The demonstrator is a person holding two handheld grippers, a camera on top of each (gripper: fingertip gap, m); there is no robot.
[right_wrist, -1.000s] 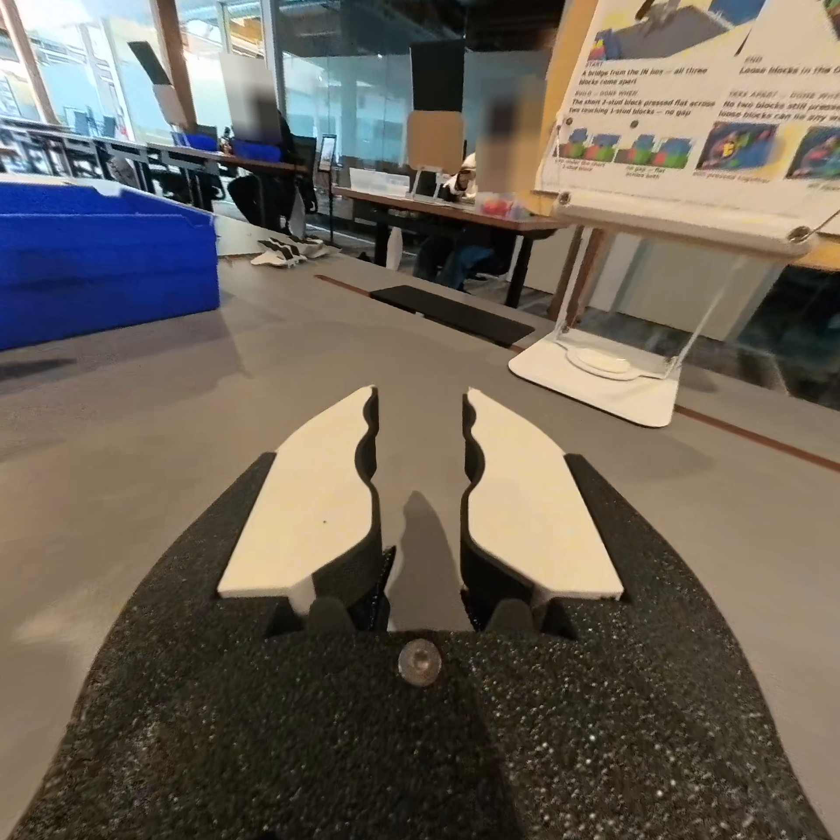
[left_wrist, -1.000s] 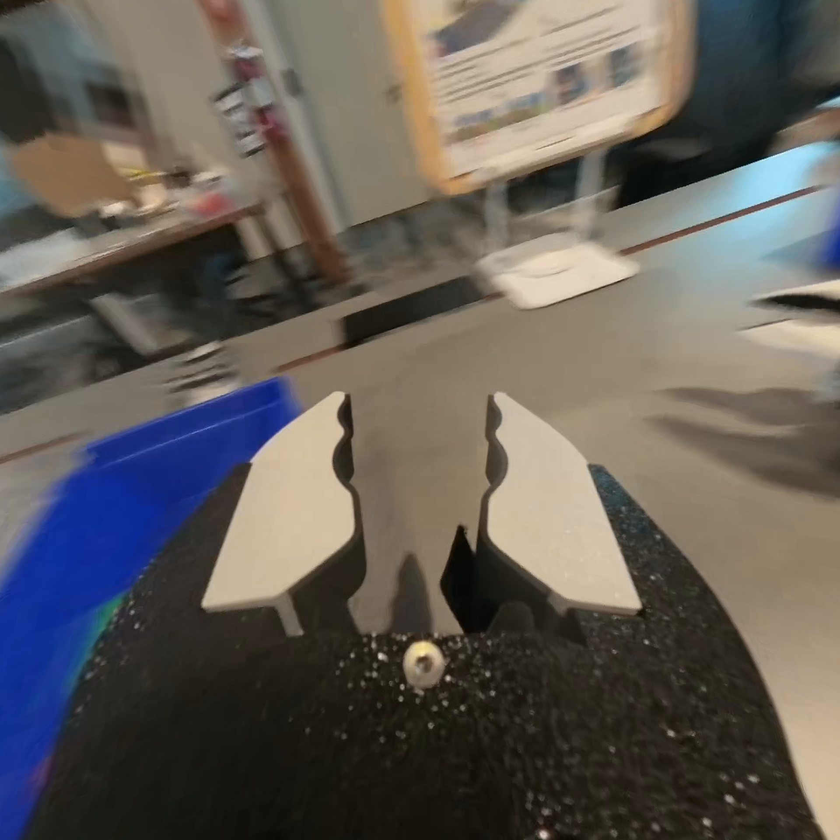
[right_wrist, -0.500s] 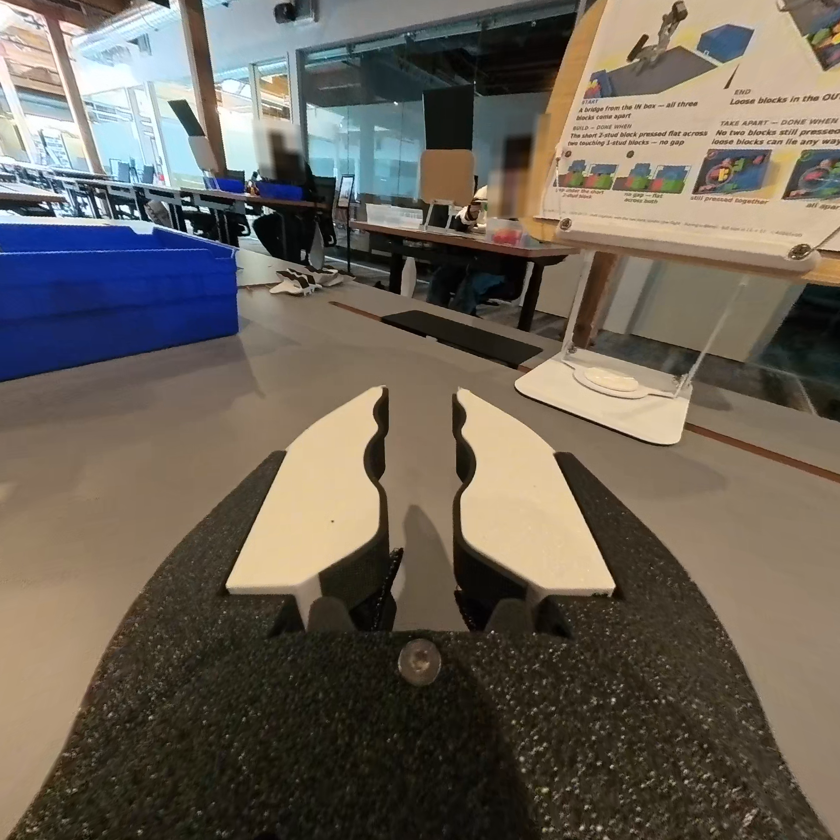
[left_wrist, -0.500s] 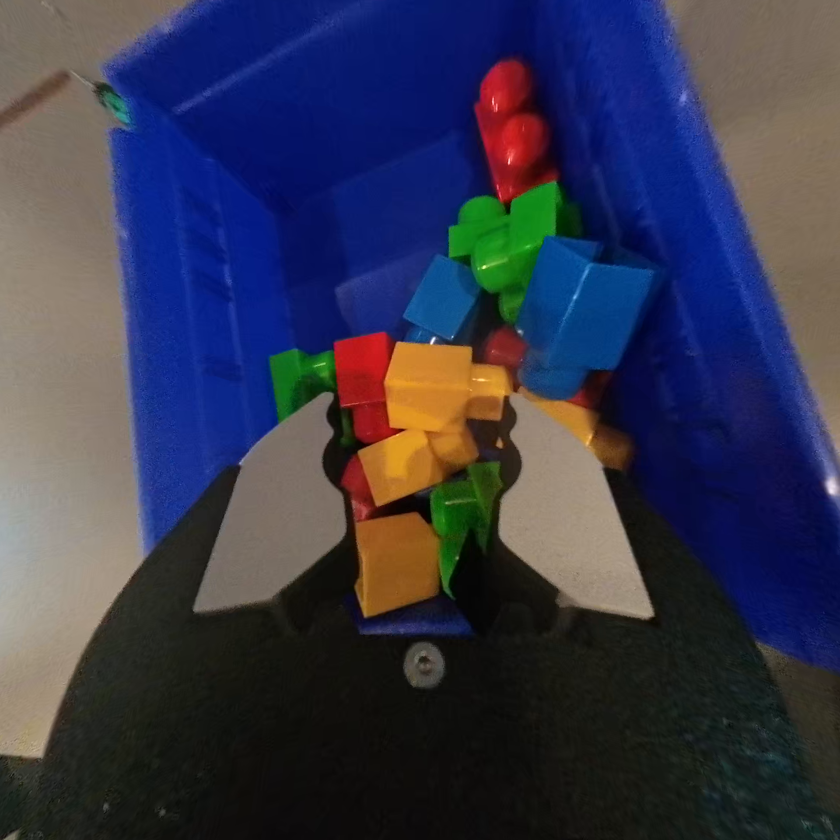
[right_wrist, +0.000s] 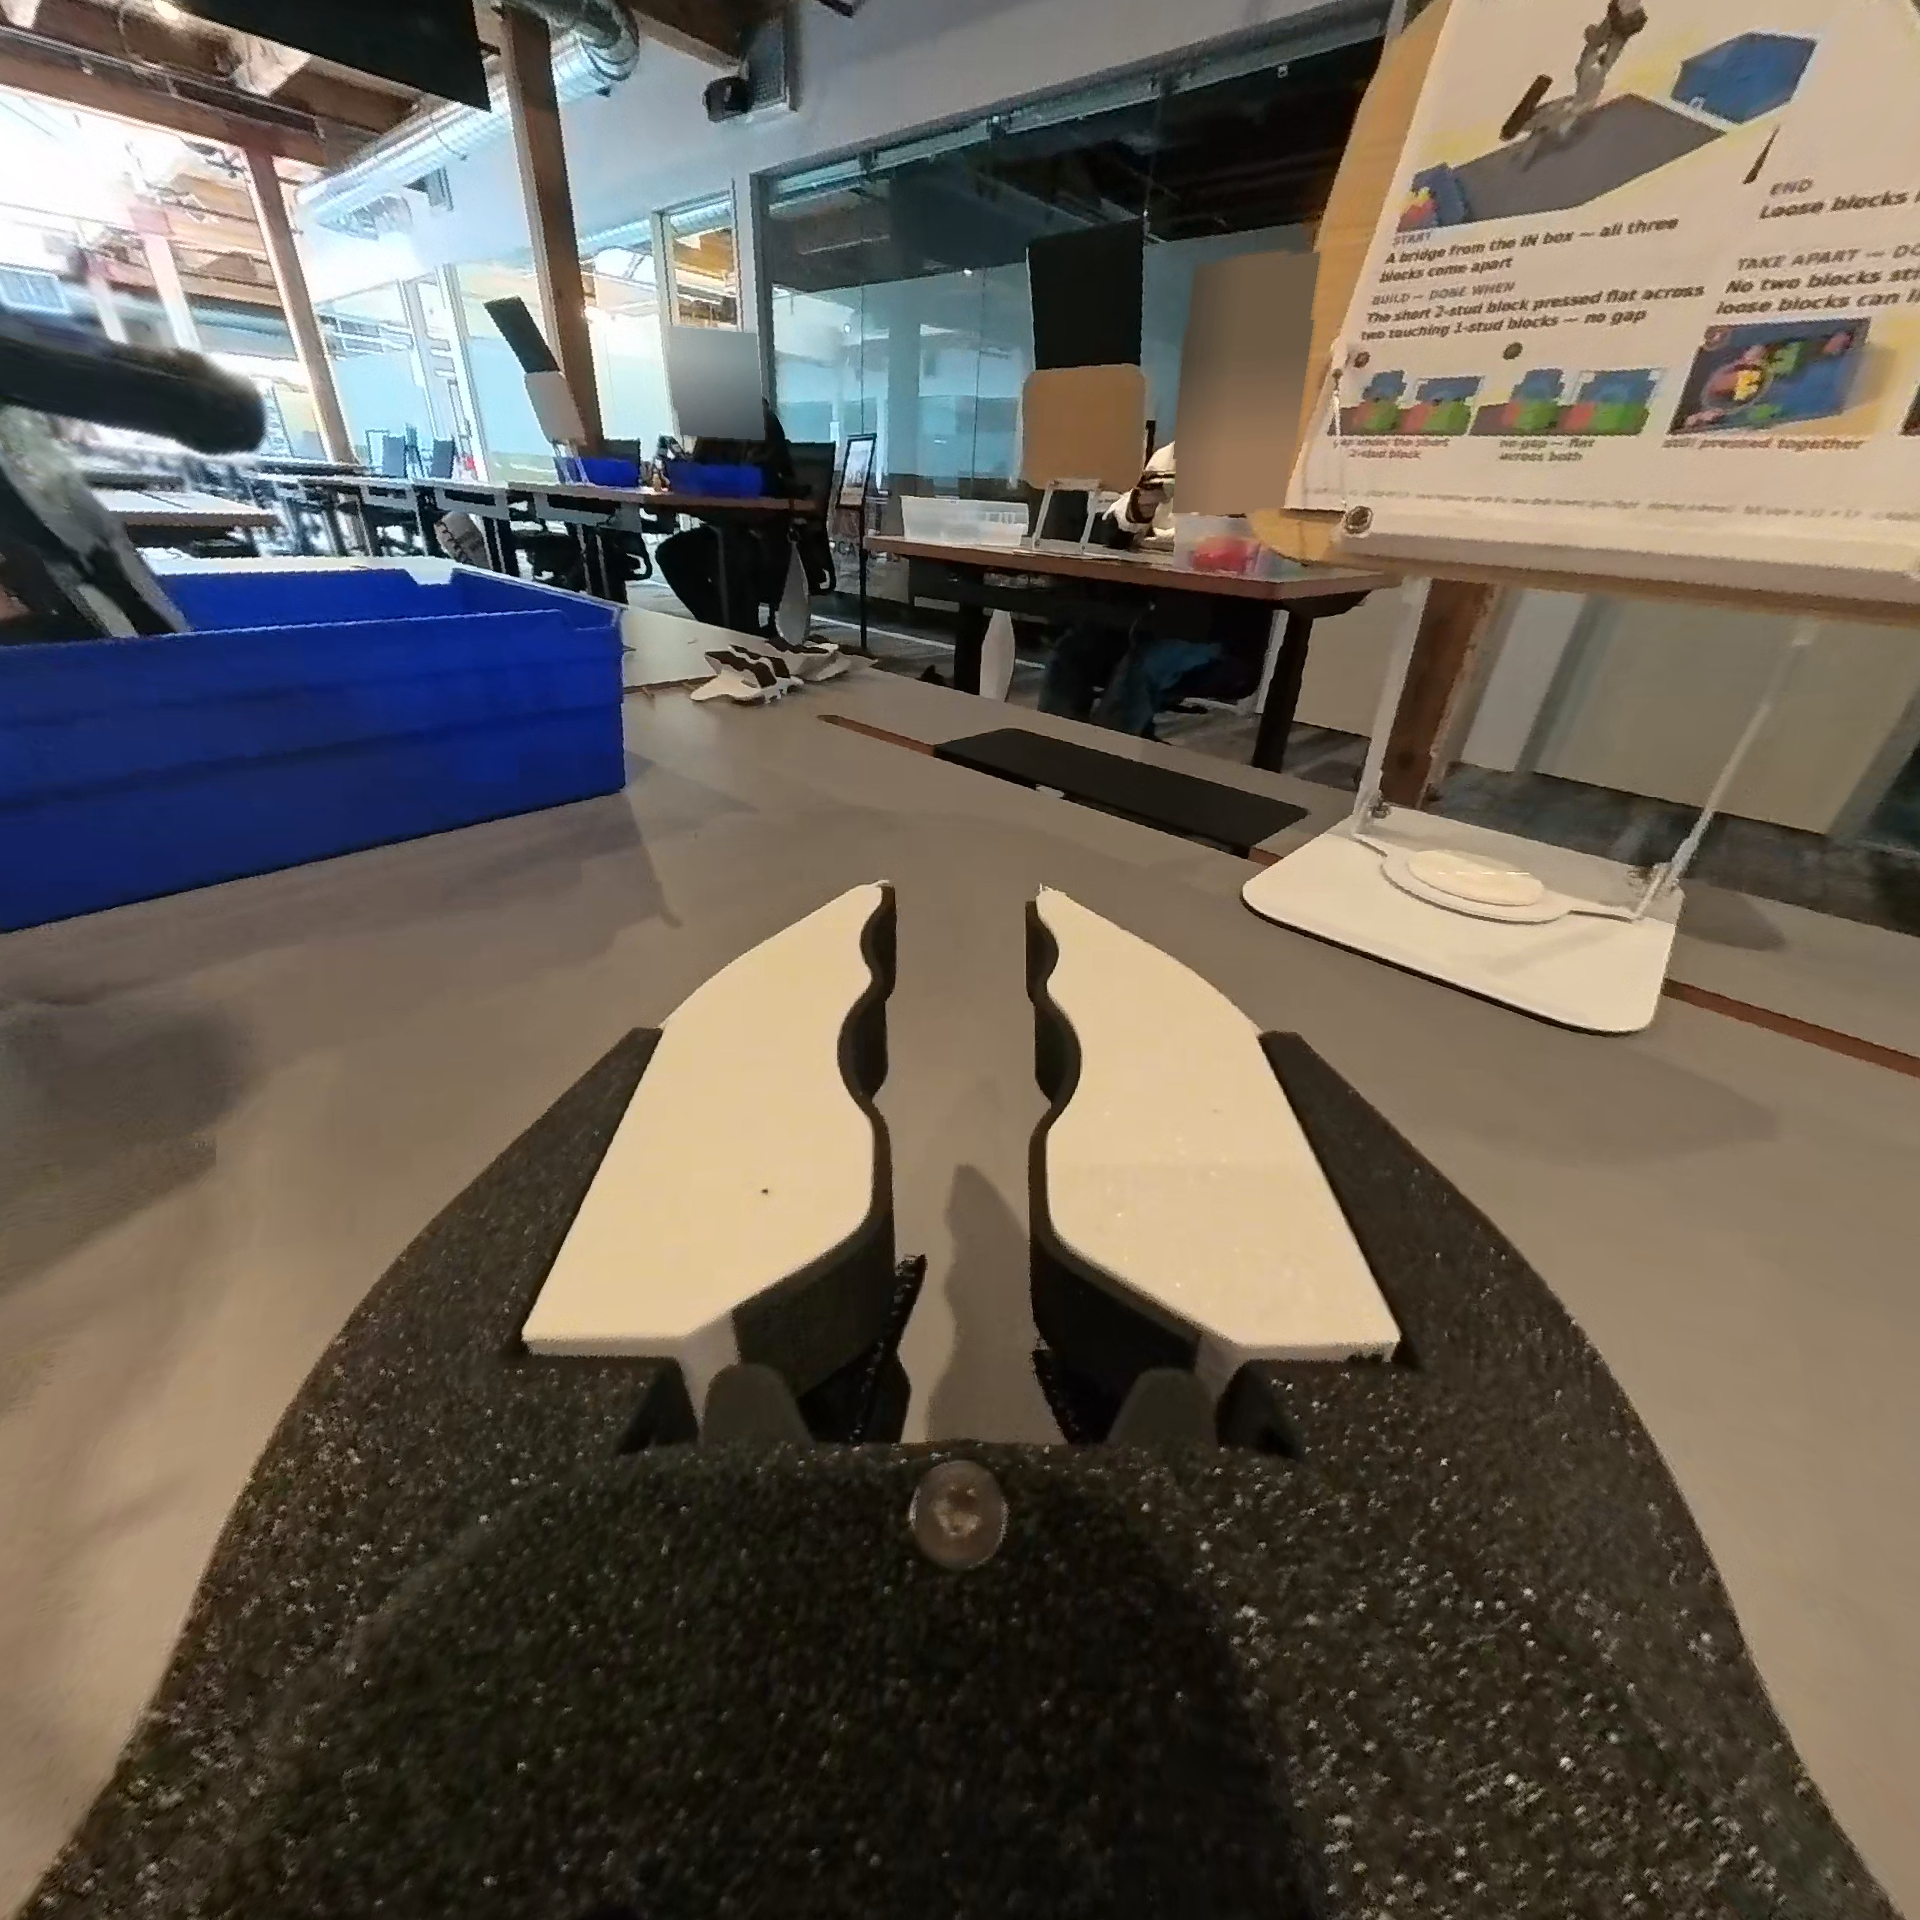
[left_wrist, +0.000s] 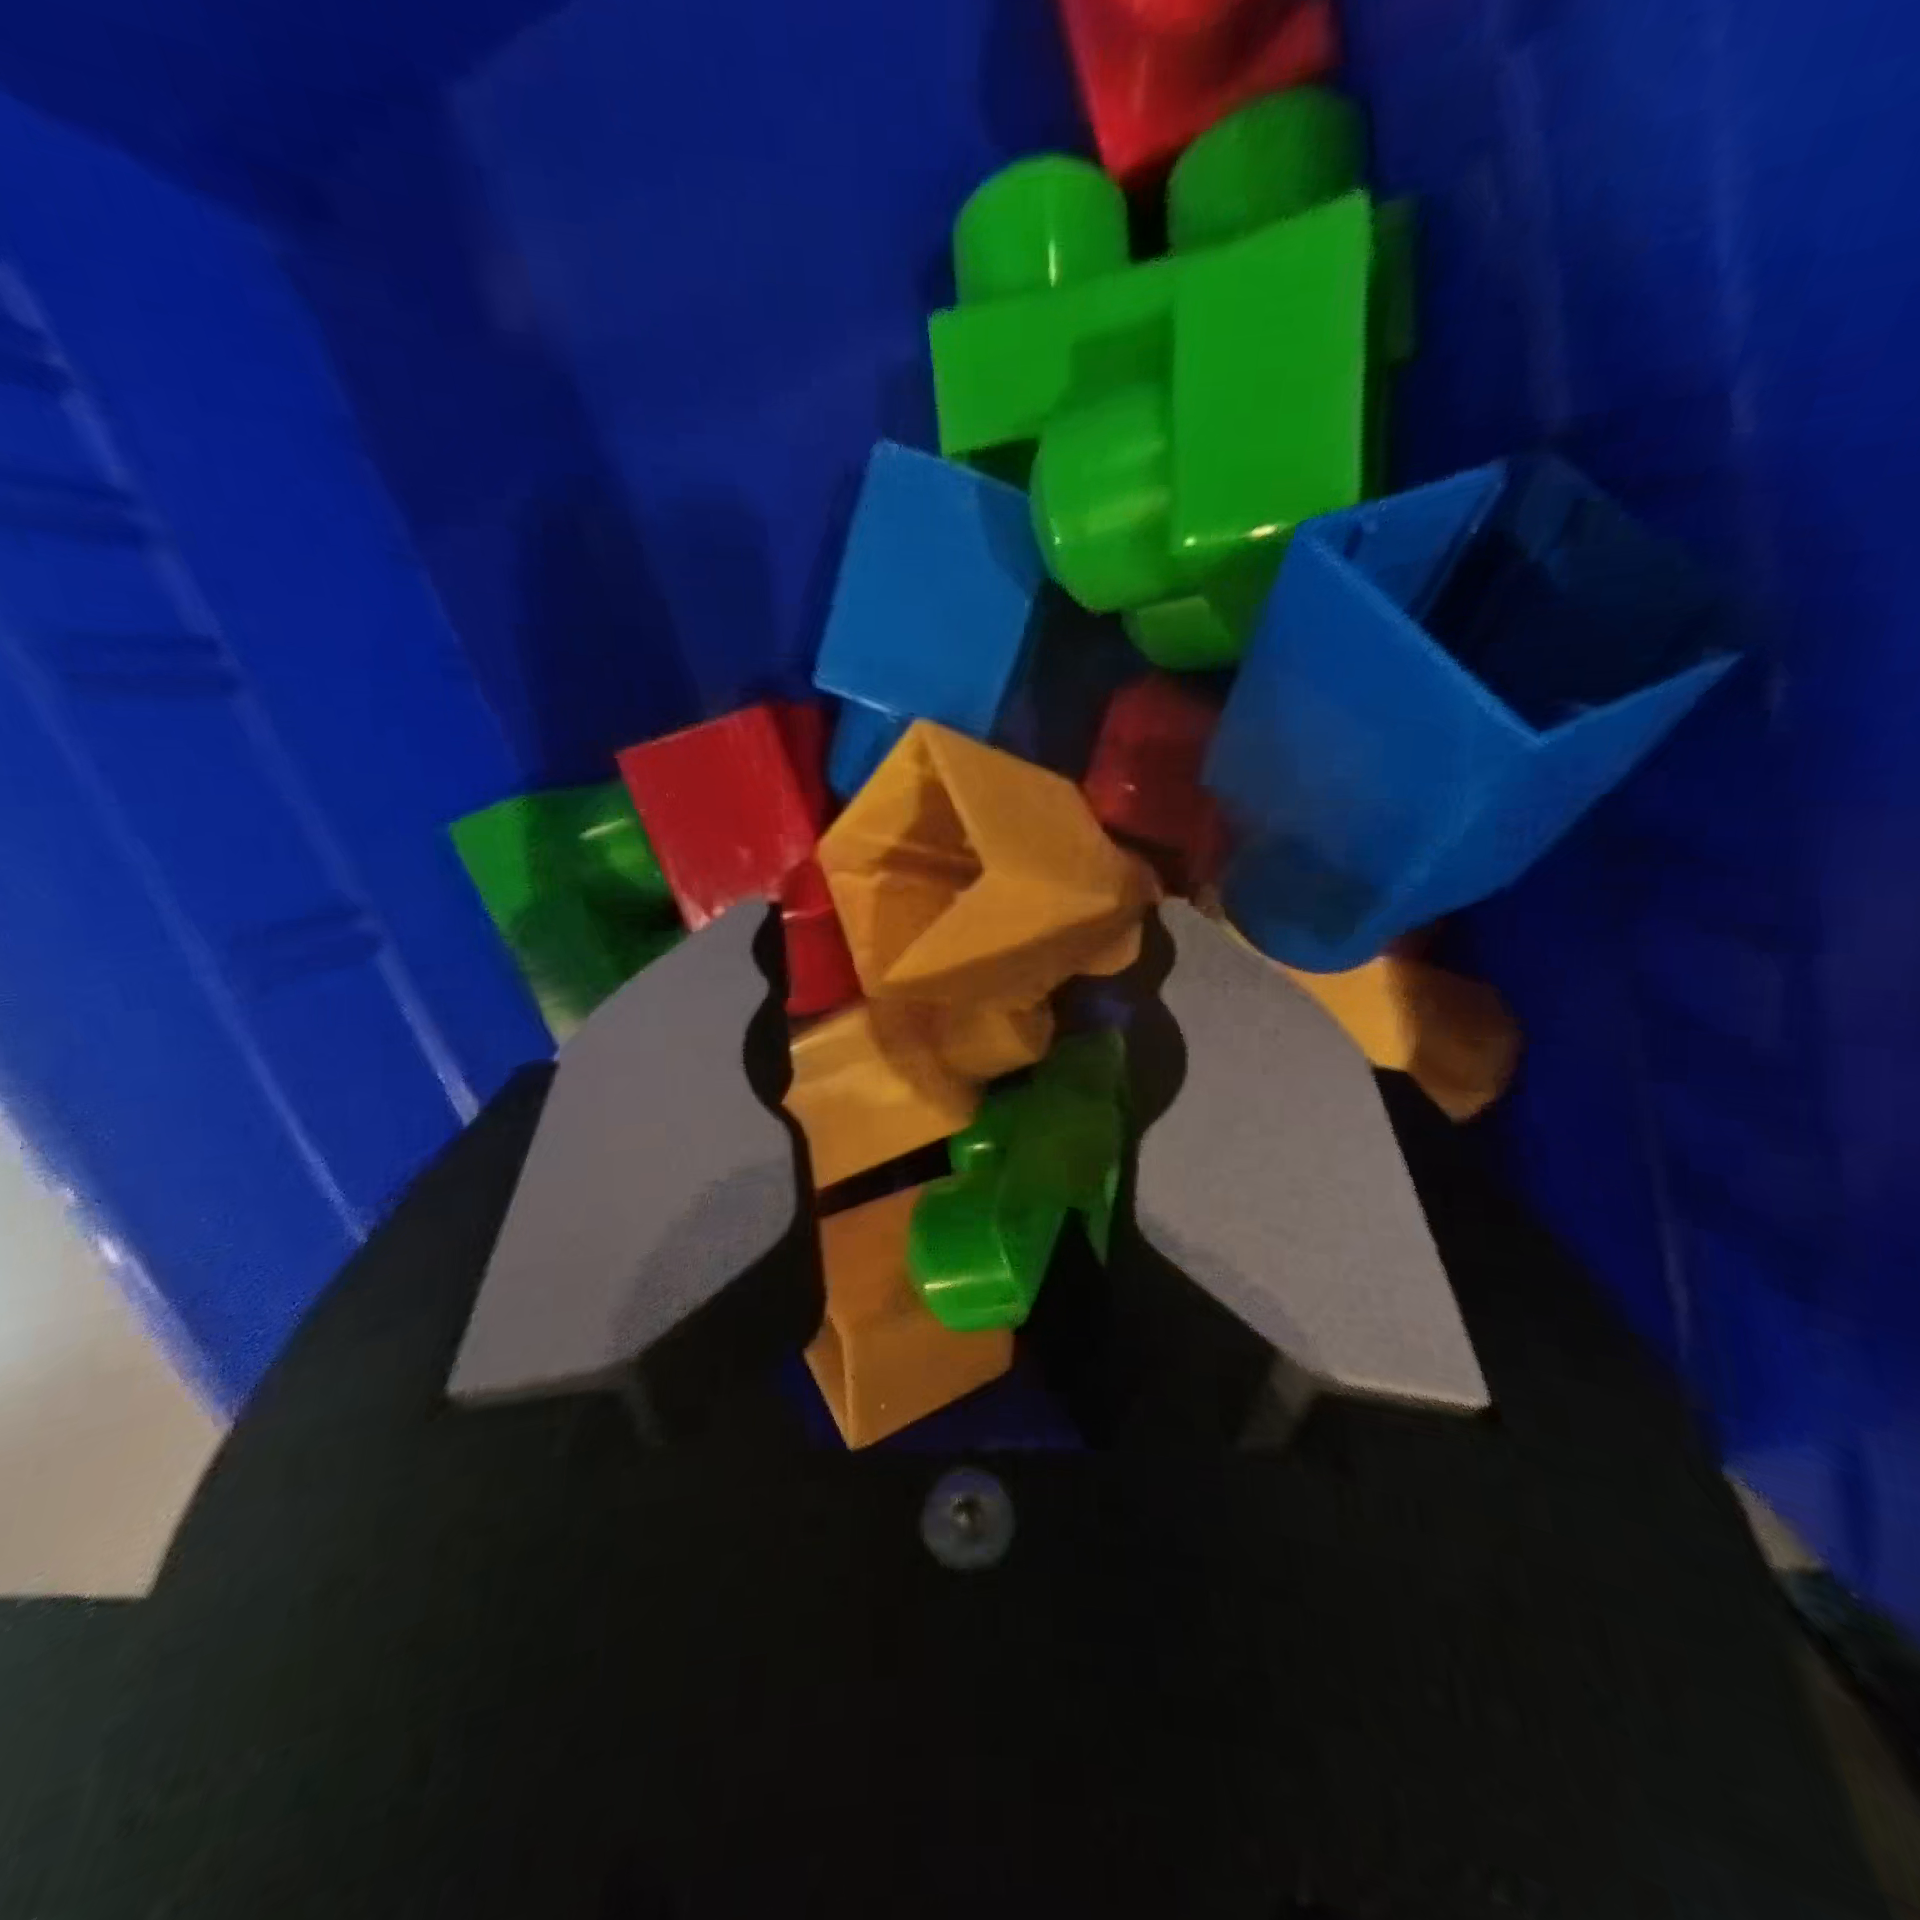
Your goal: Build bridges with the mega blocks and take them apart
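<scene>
Down inside the blue bin (left_wrist: 260,727), our left gripper (left_wrist: 961,935), jaws apart, should straddle one yellow block (left_wrist: 977,894) squarely before closing, while our right gripper (right_wrist: 958,904) waits slightly parted.

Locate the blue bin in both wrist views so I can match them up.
Left wrist view: blue bin fills the frame, seen from above and inside; its walls surround the pile of blocks, with the left gripper reaching in, jaws apart.
Right wrist view: the bin sits at left middle on the grey table, seen from the side.
Shared landmark: the bin itself.
</scene>
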